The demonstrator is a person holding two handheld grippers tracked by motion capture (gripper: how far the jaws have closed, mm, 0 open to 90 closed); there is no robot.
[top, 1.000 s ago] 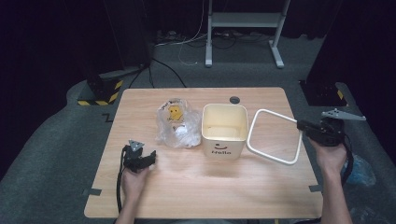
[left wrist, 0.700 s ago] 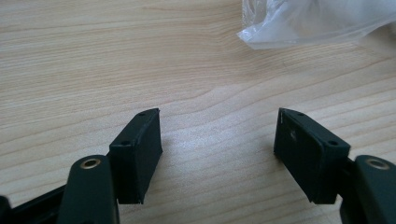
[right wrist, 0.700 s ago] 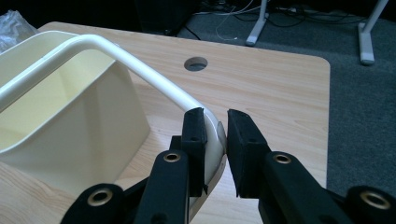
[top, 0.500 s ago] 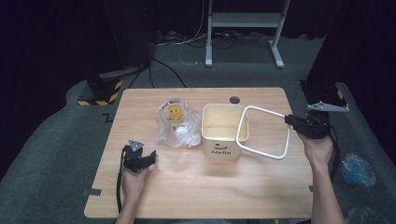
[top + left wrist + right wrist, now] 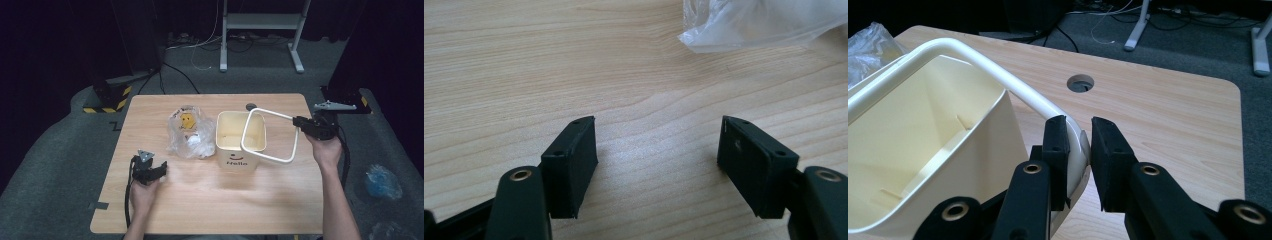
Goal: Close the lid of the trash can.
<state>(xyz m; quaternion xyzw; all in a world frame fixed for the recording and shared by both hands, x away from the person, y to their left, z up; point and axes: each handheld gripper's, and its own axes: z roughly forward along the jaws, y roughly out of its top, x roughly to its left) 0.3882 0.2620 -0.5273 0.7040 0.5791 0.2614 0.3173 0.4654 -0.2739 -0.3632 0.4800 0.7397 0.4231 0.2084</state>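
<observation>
Cream frame [image 5: 269,136] is pinched at its corner by the right gripper [image 5: 300,121], now tilted over the bin [image 5: 239,145] (base hidden), moved leftward vs. earlier; left gripper [image 5: 150,172] gapes empty on the table [image 5: 210,200].

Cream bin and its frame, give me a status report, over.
Right gripper shut on white frame, held tilted over the cream bin. Left gripper open, empty, on table. Plastic bag beside the bin, clear of the frame.

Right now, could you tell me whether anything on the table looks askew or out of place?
Yes: the white square frame is not seated on the cream bin. The right claw grips one corner and holds it tilted, half over the bin's opening. The crumpled plastic bag lies loose beside the bin.
</observation>
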